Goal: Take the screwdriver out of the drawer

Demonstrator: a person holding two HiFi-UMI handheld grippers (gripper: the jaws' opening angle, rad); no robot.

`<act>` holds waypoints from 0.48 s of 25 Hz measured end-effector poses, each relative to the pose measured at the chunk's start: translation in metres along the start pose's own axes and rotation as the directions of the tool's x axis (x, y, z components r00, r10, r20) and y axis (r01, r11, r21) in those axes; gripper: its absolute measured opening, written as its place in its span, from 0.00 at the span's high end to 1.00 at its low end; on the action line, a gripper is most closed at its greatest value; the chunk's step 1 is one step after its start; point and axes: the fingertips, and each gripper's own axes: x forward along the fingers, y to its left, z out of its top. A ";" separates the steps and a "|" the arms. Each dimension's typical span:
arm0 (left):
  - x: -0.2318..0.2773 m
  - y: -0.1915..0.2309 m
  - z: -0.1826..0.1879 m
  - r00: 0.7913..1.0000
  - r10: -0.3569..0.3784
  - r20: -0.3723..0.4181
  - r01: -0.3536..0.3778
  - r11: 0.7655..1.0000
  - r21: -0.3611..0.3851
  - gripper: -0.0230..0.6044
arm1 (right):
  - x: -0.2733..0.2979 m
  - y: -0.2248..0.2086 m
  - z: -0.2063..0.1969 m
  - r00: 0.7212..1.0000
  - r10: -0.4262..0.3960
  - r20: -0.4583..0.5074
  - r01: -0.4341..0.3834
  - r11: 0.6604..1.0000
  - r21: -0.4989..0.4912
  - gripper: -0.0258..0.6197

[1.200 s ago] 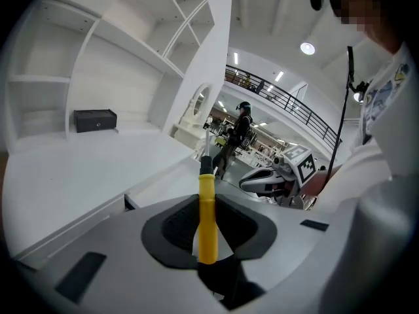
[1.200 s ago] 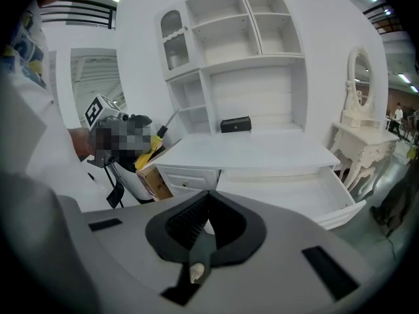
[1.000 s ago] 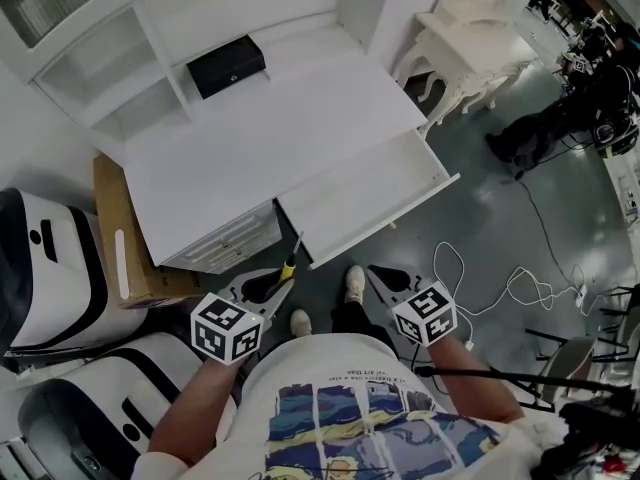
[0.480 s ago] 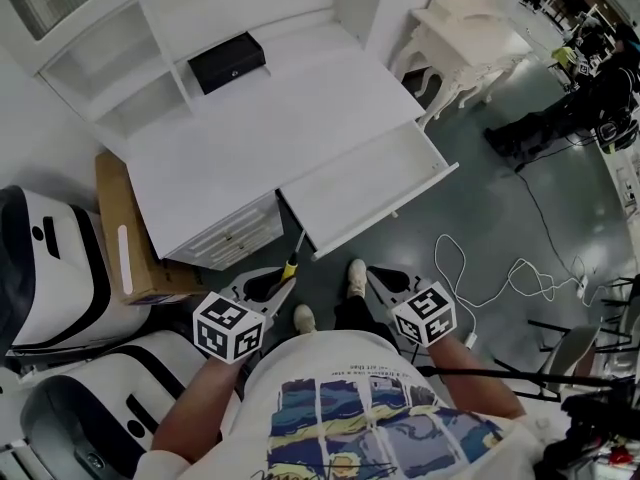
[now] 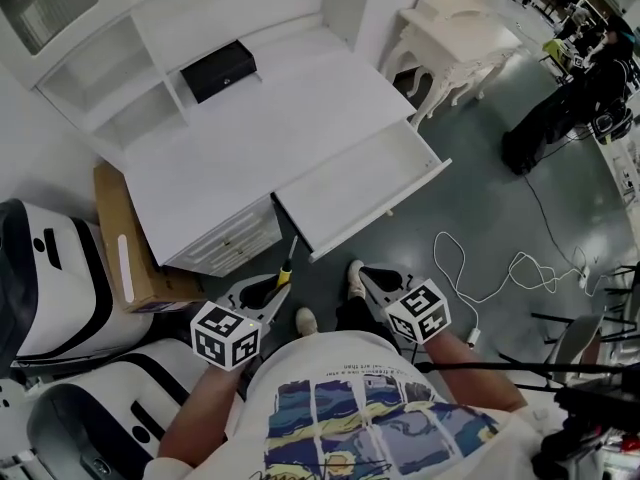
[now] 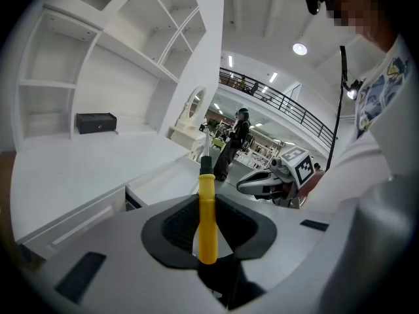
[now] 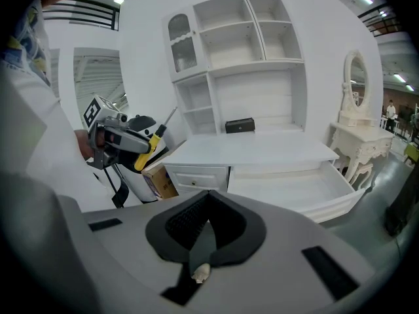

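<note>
Now, left claw (image 5: 268, 288) clamped on yellow-handled screwdriver (image 6: 207, 216), shaft pointing forward past the tips, tool out of the open white drawer (image 5: 362, 183), held in front of the table (image 5: 250, 128), right claw (image 7: 204, 231) pinched together, nothing in it.

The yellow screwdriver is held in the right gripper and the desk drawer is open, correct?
No: the left gripper holds the yellow screwdriver, as the left gripper view shows; the right gripper is shut and empty. The drawer is open.
</note>
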 end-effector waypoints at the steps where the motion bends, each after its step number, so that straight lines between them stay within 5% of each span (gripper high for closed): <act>1: 0.000 0.000 0.000 1.000 0.000 -0.001 0.000 1.000 0.002 0.83 | 0.000 0.001 0.000 1.000 0.000 0.001 0.000 1.000 0.000 0.92; 12: 0.005 -0.009 -0.005 1.000 -0.012 -0.009 0.012 1.000 0.008 0.83 | -0.008 0.000 -0.010 1.000 -0.018 0.010 0.018 1.000 0.015 0.92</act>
